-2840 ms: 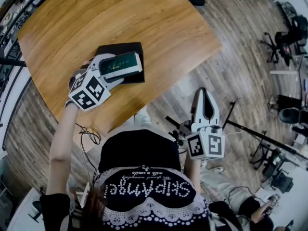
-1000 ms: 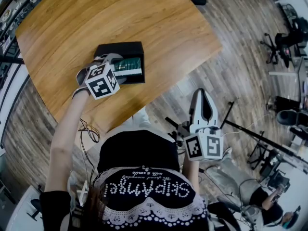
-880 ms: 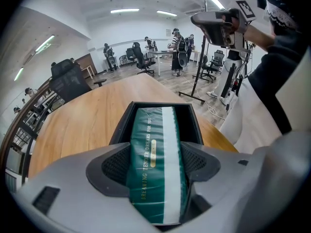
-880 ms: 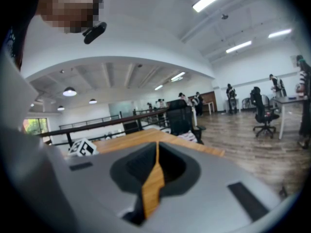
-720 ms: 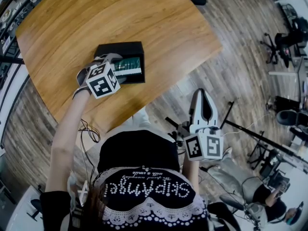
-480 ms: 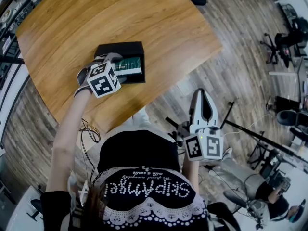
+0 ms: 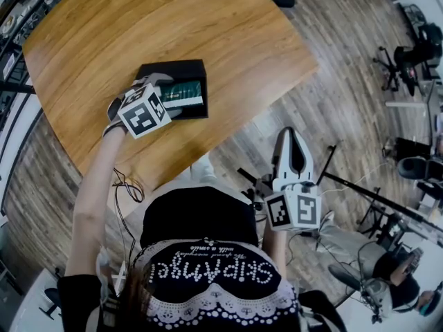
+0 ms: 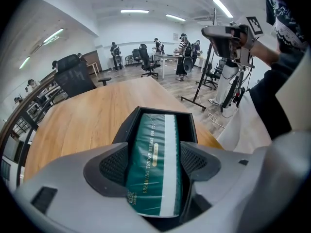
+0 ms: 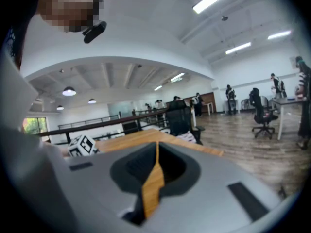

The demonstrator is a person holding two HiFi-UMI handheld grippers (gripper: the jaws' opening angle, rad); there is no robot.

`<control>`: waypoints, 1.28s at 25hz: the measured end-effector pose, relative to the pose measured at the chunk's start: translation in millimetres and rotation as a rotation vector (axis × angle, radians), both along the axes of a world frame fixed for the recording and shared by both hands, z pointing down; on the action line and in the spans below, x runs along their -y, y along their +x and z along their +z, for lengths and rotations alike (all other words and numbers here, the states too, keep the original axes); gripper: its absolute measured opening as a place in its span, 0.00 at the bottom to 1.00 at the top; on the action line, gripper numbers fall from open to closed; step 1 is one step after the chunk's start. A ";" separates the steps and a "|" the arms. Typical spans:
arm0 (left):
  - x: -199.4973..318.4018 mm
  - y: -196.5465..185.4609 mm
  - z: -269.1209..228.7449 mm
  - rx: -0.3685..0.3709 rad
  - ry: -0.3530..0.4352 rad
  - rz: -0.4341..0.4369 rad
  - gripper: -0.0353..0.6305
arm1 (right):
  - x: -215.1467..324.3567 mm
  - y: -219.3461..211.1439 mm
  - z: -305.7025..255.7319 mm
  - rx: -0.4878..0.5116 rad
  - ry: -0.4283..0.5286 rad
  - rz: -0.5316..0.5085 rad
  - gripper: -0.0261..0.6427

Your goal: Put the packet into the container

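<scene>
Packet [image 8: 156,130] shown inside the container [image 8: 190,125], gripped, it seems, by the left tool [image 8: 154,152]; only release remains. Right tool [image 9: 156,166], well apart from the container, is closed, empty.

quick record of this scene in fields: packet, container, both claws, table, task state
packet: green, lying lengthwise in the container, near end between the left claw's pads
container: black open box, on the table
left claw: closed on the packet's sides, over the container
right claw: shut, empty, held over the floor, off the table
table: wooden top
task state: packet in container, not yet released
</scene>
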State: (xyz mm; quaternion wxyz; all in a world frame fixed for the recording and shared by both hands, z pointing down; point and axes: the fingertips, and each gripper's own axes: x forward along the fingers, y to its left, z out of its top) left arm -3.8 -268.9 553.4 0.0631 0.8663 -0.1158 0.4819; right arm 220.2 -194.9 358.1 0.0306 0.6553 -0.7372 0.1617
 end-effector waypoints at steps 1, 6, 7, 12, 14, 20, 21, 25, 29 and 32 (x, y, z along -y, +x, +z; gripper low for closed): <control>0.6 -0.6 -1.6 0.001 0.005 0.002 0.58 | 0.1 -0.6 0.1 0.001 0.001 -0.001 0.10; 1.5 -2.6 -7.0 -0.001 0.020 0.003 0.57 | 0.9 -4.8 -1.2 0.005 0.007 -0.014 0.10; 1.8 -1.9 -8.8 -0.007 0.024 0.002 0.57 | 0.6 -4.7 -1.3 0.005 0.008 -0.015 0.10; 5.3 3.2 -20.7 -0.063 0.034 -0.027 0.57 | -1.6 -3.1 -1.9 0.005 0.012 -0.017 0.10; 10.1 2.8 -27.3 -0.085 0.057 -0.049 0.48 | -1.4 -3.4 -2.7 0.005 0.013 -0.016 0.10; 23.8 1.5 -44.3 -0.112 0.184 -0.095 0.29 | 0.0 -2.8 -2.2 0.011 0.017 -0.016 0.10; 25.3 1.9 -47.4 -0.116 0.205 -0.106 0.27 | -0.3 -2.5 -2.4 0.012 0.020 -0.018 0.10; 31.3 2.4 -62.3 -0.142 0.277 -0.146 0.19 | -0.1 -2.9 -5.1 0.017 0.033 -0.025 0.10; 28.0 5.2 -85.0 -0.188 0.347 -0.179 0.14 | -2.9 -2.3 -8.0 0.016 0.047 -0.038 0.10; 22.5 5.1 -106.9 -0.229 0.402 -0.216 0.11 | -5.6 -3.1 -12.6 0.013 0.064 -0.049 0.10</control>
